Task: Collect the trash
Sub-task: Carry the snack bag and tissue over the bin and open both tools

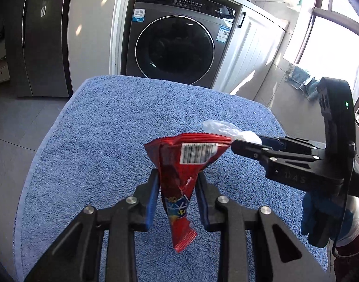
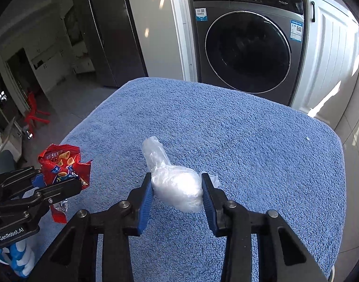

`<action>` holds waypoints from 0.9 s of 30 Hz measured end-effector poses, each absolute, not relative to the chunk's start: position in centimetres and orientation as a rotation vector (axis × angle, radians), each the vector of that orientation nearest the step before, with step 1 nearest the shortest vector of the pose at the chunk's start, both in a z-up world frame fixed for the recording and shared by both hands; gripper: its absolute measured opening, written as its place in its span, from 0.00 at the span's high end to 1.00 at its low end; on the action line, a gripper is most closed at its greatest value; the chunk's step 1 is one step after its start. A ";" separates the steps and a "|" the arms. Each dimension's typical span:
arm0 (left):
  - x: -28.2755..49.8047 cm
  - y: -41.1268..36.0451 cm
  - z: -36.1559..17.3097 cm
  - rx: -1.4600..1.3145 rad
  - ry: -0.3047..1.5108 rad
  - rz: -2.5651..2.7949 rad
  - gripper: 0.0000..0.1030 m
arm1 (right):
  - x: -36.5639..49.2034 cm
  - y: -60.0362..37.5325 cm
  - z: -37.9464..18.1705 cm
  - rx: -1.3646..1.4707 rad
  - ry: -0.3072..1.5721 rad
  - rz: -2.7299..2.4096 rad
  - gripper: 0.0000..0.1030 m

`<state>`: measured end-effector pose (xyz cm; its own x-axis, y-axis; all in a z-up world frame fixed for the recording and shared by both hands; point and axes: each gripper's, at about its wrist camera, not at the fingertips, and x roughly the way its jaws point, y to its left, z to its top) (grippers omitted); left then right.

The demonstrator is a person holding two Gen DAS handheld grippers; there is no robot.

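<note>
The snack wrapper [image 1: 179, 176] is bright red with a white barcode patch and blue and yellow print. The crumpled plastic bag [image 2: 177, 188] is clear, milky white. A blue terry towel [image 2: 226, 129] covers the desk. Both claws are black with blue pads [image 2: 145, 202]. The washing machine [image 1: 177, 37] is dark grey.

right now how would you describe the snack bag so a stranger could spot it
Find the blue towel in front of the washing machine. Above it, the left gripper pinches a crumpled snack wrapper. Unlike the clear plastic wad in the right gripper, it is red with a barcode.
</note>
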<state>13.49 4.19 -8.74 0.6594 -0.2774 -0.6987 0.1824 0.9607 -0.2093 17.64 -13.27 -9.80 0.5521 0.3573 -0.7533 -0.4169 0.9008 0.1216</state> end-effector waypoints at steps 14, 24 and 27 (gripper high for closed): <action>6.7 2.2 -4.3 -0.026 0.707 -0.281 0.73 | 6.0 -18.9 -3.6 -0.021 0.722 0.268 0.64; 5.1 -4.2 -2.7 0.153 0.656 -0.321 0.73 | 0.6 -27.2 -3.0 0.068 0.670 0.079 0.64; 5.0 -7.6 -2.4 0.230 0.638 -0.338 0.73 | -0.3 -30.0 -3.3 0.098 0.663 0.021 0.64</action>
<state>5.02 -7.56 -2.36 0.7513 -0.2367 -0.6160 0.3768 0.9202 0.1061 -0.33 -30.01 -3.32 0.7880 0.0508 -0.6136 0.0115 0.9952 0.0972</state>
